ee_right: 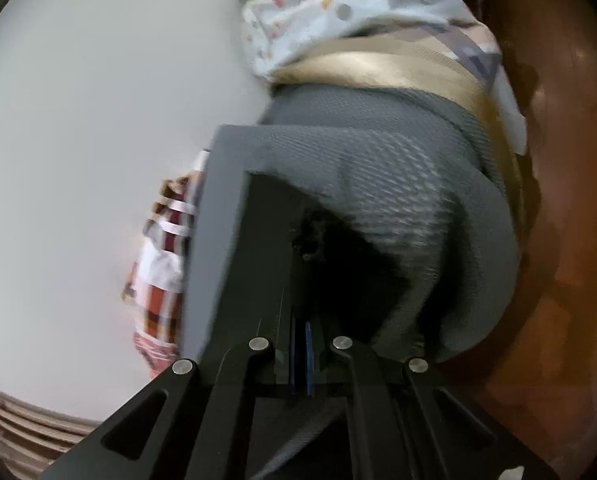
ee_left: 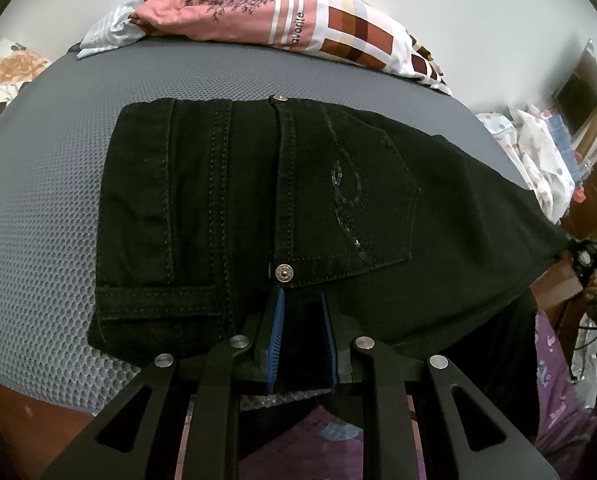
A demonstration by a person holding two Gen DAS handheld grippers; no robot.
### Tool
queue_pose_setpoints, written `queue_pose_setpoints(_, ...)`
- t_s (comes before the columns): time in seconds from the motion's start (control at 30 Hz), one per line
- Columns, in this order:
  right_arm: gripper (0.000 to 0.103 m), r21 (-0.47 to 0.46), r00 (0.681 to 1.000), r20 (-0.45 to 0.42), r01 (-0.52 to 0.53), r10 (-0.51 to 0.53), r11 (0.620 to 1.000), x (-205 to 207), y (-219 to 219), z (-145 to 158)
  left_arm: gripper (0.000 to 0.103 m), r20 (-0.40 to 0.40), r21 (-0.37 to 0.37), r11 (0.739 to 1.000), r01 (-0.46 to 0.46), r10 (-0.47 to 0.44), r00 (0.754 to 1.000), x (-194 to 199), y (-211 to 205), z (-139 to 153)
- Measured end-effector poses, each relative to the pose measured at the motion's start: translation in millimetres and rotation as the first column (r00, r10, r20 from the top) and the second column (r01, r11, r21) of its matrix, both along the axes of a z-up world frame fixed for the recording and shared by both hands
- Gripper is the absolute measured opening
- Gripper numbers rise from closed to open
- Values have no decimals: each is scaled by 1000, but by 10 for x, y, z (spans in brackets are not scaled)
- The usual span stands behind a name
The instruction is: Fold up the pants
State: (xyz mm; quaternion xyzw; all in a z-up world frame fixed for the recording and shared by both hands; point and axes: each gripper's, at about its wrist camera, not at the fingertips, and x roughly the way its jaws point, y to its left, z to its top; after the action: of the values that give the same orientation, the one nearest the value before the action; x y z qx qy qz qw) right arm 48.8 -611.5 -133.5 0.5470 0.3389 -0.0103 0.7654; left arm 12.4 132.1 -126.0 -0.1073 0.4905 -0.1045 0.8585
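Black jeans (ee_left: 258,208) lie folded on a grey mesh mat (ee_left: 38,220), waistband to the left, a sequined back pocket (ee_left: 354,200) facing up. A leg stretches right and lifts off the mat toward the far right. My left gripper (ee_left: 302,296) hovers over the jeans' near edge beside a metal button (ee_left: 283,272); its blue pads (ee_left: 276,340) stand apart with nothing between them. In the blurred right wrist view, my right gripper (ee_right: 302,280) is shut on black jeans fabric (ee_right: 338,248) above the grey mat (ee_right: 398,168).
A pile of pink and checked bedding (ee_left: 282,20) lies along the mat's far edge. Patterned clothes (ee_left: 538,148) are heaped at the right, also in the right wrist view (ee_right: 338,8). A brown wooden surface (ee_right: 558,240) borders the mat. A white wall is behind.
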Motion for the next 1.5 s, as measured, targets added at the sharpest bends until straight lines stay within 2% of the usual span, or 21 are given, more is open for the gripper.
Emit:
queue_pose_setpoints(0.07,5,-14,999,45,-7,7,1000,-17,34,204,20,-8,-15,1000,-5,5,1000,12,23,-1)
queue_pose_setpoints(0.13,5,-33,999,46,1,0,999,-58,39,304,20,-19,-38,999,-11,10,1000,26,57,-4)
queue_pose_setpoints(0.2,4,-32,1000,-2,6,-6,999,-68,-26,156,20,-21,-54,999,-9,8,1000,26,74,-9)
queue_pose_setpoints(0.3,2,43,997,-74,10,-7,999,-53,-107,-266,20,-25,-62,998,1,-2,1000,39,89,-9)
queue_pose_setpoints(0.53,2,66,999,-39,15,-13,998,-110,-139,-307,20,-20,-40,999,18,-19,1000,22,61,-5)
queue_pose_setpoints(0.67,8,63,999,-35,23,-21,998,-113,-175,-279,20,-12,-4,1000,19,-19,1000,-12,22,52)
queue_pose_setpoints(0.77,11,-35,994,-72,81,-84,996,-227,-231,-129,20,59,69,997,30,-35,998,-104,-54,278)
queue_pose_setpoints(0.87,11,-112,984,-68,154,-162,982,-412,-248,79,26,108,71,997,26,-33,994,-199,-47,489)
queue_pose_setpoints(0.9,11,-121,990,-29,136,-141,983,-440,-177,202,30,109,62,998,9,-16,994,-223,-10,539)
queue_pose_setpoints(0.93,11,-126,994,-5,104,-105,987,-431,-88,289,39,103,49,999,-11,6,995,-242,35,561)
queue_pose_setpoints(1.0,12,-109,997,50,-56,62,992,-310,294,442,41,90,-30,998,-61,63,994,-300,180,572)
queue_pose_setpoints(1.03,12,-53,975,95,-198,202,979,-201,647,474,41,80,-63,995,-77,82,993,-328,232,562)
queue_pose_setpoints(1.07,12,0,948,129,-293,290,956,-140,909,465,41,58,-89,991,-97,102,993,-350,286,539)
queue_pose_setpoints(1.1,12,54,912,152,-393,381,918,-68,1223,441,41,30,-106,988,-116,119,992,-383,340,498)
queue_pose_setpoints(1.13,12,88,859,151,-505,490,858,15,1672,398,41,13,-114,986,-123,125,992,-398,361,471)
queue_pose_setpoints(1.2,12,93,775,121,-631,620,770,95,2279,327,41,-19,-141,983,-122,120,993,-446,390,396)
queue_pose_setpoints(1.23,12,97,717,99,-697,690,710,126,2606,284,41,-38,-157,980,-119,114,993,-467,415,364)
queue_pose_setpoints(1.27,12,103,660,71,-751,748,652,144,2912,238,41,-49,-165,978,-126,120,992,-470,436,345)
queue_pose_setpoints(1.37,16,141,550,28,-829,835,541,188,3520,117,41,-95,-230,958,-171,153,984,-432,591,268)
queue_pose_setpoints(1.4,18,132,525,7,-844,851,520,206,3667,98,41,-109,-255,949,-186,163,981,-415,657,240)
queue_pose_setpoints(1.5,31,119,485,-12,-868,875,483,229,3989,78,41,-158,-298,930,-214,173,972,-363,780,163)
